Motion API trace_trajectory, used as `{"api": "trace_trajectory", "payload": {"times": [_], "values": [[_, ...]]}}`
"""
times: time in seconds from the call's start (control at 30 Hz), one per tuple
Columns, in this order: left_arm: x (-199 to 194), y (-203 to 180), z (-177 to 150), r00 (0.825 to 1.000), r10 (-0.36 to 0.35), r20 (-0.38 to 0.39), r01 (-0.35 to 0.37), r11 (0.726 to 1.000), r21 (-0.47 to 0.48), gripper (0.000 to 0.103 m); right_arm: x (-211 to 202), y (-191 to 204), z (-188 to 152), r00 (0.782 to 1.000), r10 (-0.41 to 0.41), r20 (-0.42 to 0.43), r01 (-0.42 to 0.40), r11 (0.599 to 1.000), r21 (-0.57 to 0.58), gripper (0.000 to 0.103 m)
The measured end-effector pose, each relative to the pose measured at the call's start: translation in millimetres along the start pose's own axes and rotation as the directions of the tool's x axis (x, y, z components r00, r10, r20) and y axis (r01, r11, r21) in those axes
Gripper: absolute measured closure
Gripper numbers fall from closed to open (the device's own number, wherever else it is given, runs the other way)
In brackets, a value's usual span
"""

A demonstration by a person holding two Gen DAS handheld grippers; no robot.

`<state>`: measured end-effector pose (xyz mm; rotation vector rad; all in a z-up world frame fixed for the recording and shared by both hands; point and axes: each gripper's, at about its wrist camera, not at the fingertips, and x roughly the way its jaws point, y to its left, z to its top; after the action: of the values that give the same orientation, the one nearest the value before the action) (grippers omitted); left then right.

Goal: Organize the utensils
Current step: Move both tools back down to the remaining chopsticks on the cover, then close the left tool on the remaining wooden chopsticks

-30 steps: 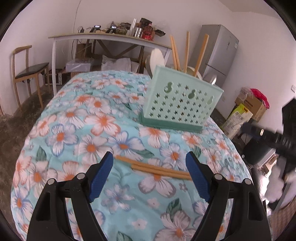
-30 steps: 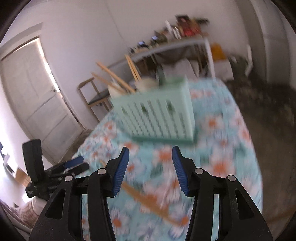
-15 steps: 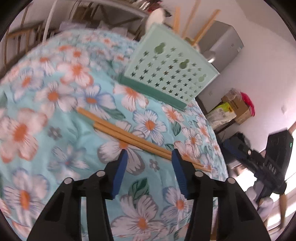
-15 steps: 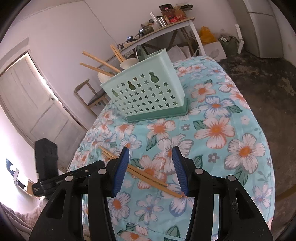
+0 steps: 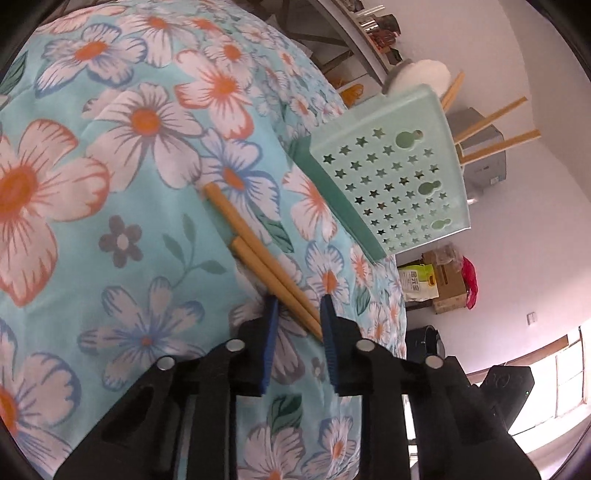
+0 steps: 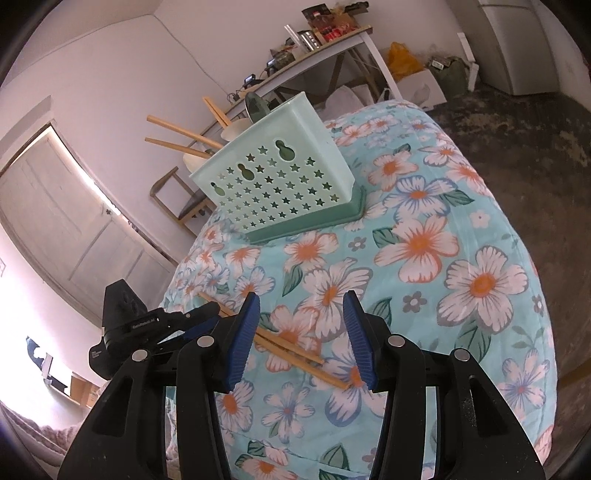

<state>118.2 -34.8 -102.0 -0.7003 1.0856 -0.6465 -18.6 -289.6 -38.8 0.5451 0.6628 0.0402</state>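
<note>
While the left gripper (image 5: 297, 314) narrows around the thin ends of the two chopsticks (image 5: 258, 254), its jaws are closing with both sticks between the blue pads; whether the pads already press the wood I cannot tell, since a sliver of gap seems to remain on one side. The right gripper (image 6: 301, 332) hangs half spread above the same pair, holding nothing, its pads clear of the cloth.

The chopsticks lie side by side, touching, flat on the flowered tablecloth (image 5: 122, 155), their thick ends pointing toward the mint-green utensil basket (image 5: 399, 177), which stands near but apart from them. Other chopsticks and a pale spoon already lean out of its top.

What could go wrong: the sticks are round and slim, and caught this near their tips they may scissor apart or one may roll out as the pads meet — leaving a single stick in the grip. The soft cloth could also bunch up and get pinched along with them, dragging at any lift.

Around the table are white walls, a cluttered shelf-table (image 6: 325, 33), a wooden chair (image 6: 177, 199), a panelled door and a grey cabinet.
</note>
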Motion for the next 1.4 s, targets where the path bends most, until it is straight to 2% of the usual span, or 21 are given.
{"api": "trace_trajectory", "payload": {"times": [0.03, 0.1, 0.57, 0.8, 0.93, 1.17, 1.33, 1.4], "values": [[-0.4, 1.2, 0.5, 1.0, 0.0, 0.0, 0.0, 1.0, -0.006, 0.089, 0.1, -0.2, 0.0, 1.0, 0.001, 0.0, -0.001, 1.0, 0.002, 0.057], [-2.8, 7.9, 1.3, 1.0, -0.013, -0.003, 0.013, 0.999, -0.033, 0.09, 0.3, -0.9, 0.1, 1.0, 0.002, 0.0, -0.002, 1.0, 0.006, 0.057], [-30.5, 17.0, -6.7, 0.999, 0.006, -0.039, -0.01, 0.995, -0.1, 0.091, 0.2, 4.8, 0.3, 1.0, -0.001, -0.005, 0.001, 1.0, 0.001, 0.058], [-23.5, 28.1, -2.9, 0.997, -0.054, -0.058, 0.041, 0.976, -0.213, 0.08, -1.5, 8.1, -0.4, 1.0, -0.003, -0.003, 0.003, 1.0, -0.003, 0.058], [-19.5, 31.2, 0.5, 0.996, -0.063, -0.059, 0.045, 0.964, -0.262, 0.08, -1.2, 5.7, -0.6, 1.0, -0.004, -0.003, 0.004, 1.0, 0.007, 0.058], [-14.5, 28.4, 4.0, 0.999, -0.029, -0.045, 0.015, 0.958, -0.287, 0.08, 0.2, 6.3, -1.8, 1.0, 0.003, -0.006, -0.003, 1.0, 0.008, 0.058], [-13.0, 29.8, 4.6, 0.999, 0.0, -0.042, -0.012, 0.957, -0.291, 0.089, -1.2, 5.7, -2.3, 1.0, -0.002, -0.004, 0.002, 1.0, 0.011, 0.058], [-12.0, 31.1, 4.5, 0.999, -0.001, -0.04, -0.012, 0.954, -0.3, 0.09, -3.2, 5.4, -2.0, 1.0, -0.007, 0.0, 0.007, 1.0, 0.011, 0.058]]}}
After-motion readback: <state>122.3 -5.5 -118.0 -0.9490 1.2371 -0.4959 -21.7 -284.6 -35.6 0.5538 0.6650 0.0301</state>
